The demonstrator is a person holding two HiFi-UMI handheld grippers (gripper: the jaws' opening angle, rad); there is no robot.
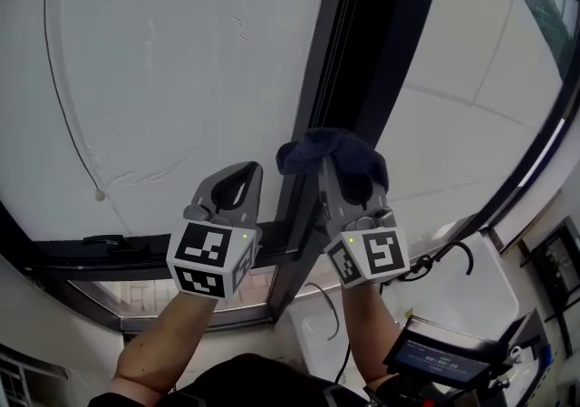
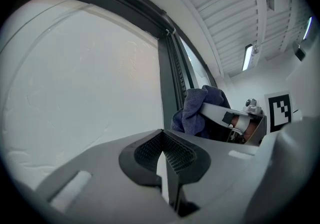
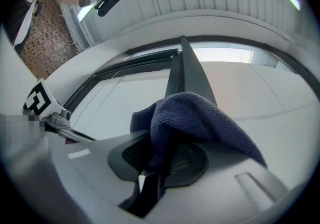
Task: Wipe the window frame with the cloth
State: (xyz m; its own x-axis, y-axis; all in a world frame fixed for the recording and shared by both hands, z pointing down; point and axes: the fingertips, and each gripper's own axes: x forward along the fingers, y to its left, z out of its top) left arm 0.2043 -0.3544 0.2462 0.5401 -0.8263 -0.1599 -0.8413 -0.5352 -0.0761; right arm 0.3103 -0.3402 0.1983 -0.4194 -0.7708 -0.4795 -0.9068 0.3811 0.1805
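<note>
- Our right gripper (image 1: 344, 188) has its jaws pressed together on the cloth (image 1: 331, 151). A fold of the dark blue fabric is pinched between the ribbed pads, and the rest is heaped over and past the tips.
- Our left gripper (image 1: 240, 174) is pressed together too, with nothing between its jaws. It sits just to the left of the right one.
- The coming stroke depends on the dark upright bar of the window frame (image 1: 362, 43). It lies straight ahead of the right claw, directly beyond the cloth, and its long axis runs on away from the tips.
- We judge the wipe should travel along that line, forward or back, not across it.
- The right claw is clearly the nearer one and the one lined up with the bar. From the left claw the bar lies ahead and off to the right, and what faces that claw squarely is the pale glass pane (image 1: 181, 61).
- The head view hides the right claw's tips under the bunched cloth. Only the right gripper view shows the pinch itself, with the fabric drawn down into the seam between the pads.
- The left gripper view gives a side look that the other two lack: the cloth bulges ahead of the right claw's jaw and sits against the edge of the bar. We cannot be sure it presses on the bar.
- Only the head view shows both claws side by side, along with the frame's lower rail, which crosses behind them, nearer to us than the tips.
</note>
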